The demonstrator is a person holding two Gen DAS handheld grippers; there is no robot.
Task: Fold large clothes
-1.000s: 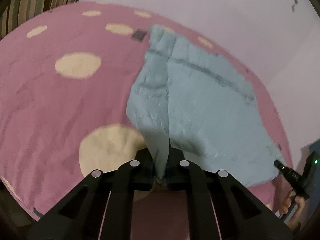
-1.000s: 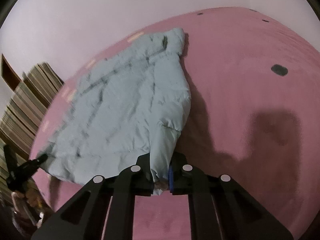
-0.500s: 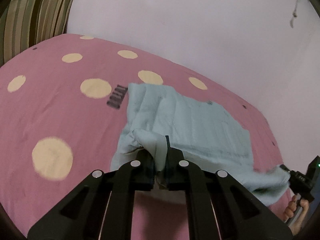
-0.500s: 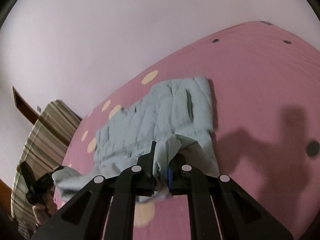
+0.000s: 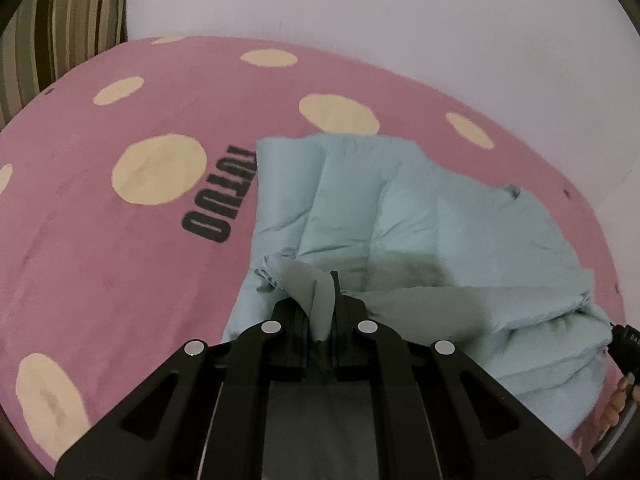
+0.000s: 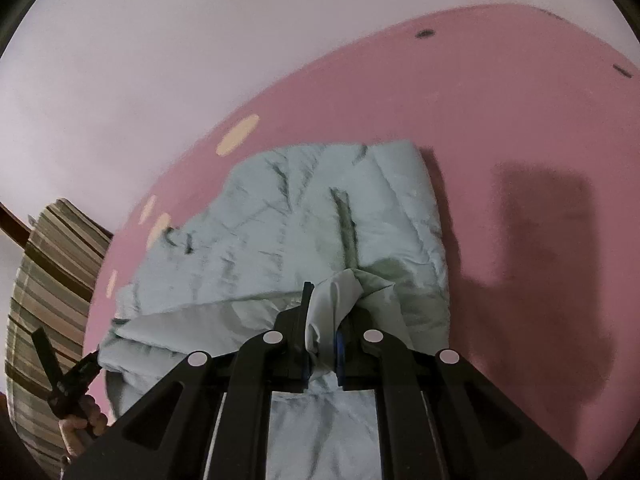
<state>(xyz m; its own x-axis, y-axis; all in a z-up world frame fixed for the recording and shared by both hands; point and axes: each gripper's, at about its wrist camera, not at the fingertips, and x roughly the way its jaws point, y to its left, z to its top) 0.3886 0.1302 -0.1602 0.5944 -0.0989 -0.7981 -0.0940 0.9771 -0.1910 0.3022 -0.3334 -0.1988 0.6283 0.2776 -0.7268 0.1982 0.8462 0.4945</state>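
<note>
A pale blue quilted garment (image 5: 400, 216) lies on a pink bedspread (image 5: 120, 280) with cream dots. My left gripper (image 5: 320, 312) is shut on one corner of it, the cloth bunched between the jaws. In the right wrist view the same garment (image 6: 300, 232) spreads ahead, and my right gripper (image 6: 322, 332) is shut on its other corner. The edge between the two corners hangs in a raised fold over the part that lies flat. Each gripper shows at the edge of the other's view, the right gripper (image 5: 624, 344) and the left gripper (image 6: 68, 380), with a hand behind each.
The pink bedspread (image 6: 520, 140) runs up to a pale wall (image 5: 400, 20). A striped cushion (image 5: 60, 32) stands at the bed's far left end; it also shows as a striped cushion (image 6: 48, 280) in the right view. Dark lettering (image 5: 218, 196) is printed beside the garment.
Both grippers have carried the held edge across over the garment toward its far end. The cloth that stretched out long a second ago now lies doubled and shorter.
</note>
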